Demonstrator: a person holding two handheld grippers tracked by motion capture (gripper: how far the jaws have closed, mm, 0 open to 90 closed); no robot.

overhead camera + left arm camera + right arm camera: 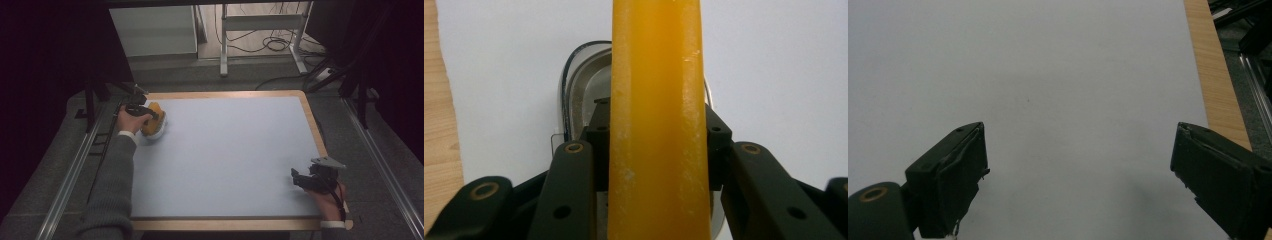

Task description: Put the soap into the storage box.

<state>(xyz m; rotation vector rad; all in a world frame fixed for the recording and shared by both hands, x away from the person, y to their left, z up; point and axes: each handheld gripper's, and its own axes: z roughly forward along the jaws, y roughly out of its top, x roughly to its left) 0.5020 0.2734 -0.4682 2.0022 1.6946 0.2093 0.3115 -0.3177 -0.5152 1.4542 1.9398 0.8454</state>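
- The left tool (656, 150) pinches an orange slab (656, 100) mid-length, directly above a small glass dish (574, 90) on the worktop (225, 150).
- The slab looks stiff, smooth, probably slippery; grip its flat faces.
- The right tool (1078, 175) rests spread, holding nothing.

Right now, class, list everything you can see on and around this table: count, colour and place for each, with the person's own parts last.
Flat orange slab: one, orange-yellow, far left corner, clamped in the left gripper.
Shallow clear dish: one, transparent, under the slab.
Pale blue mat: one, covering the table.
Wooden table edge: light wood, around the mat.
White metal frame: one, beyond the table.
Cables: several, black, on the floor.
Left gripper: black, shut.
Right gripper: black, open, near right.
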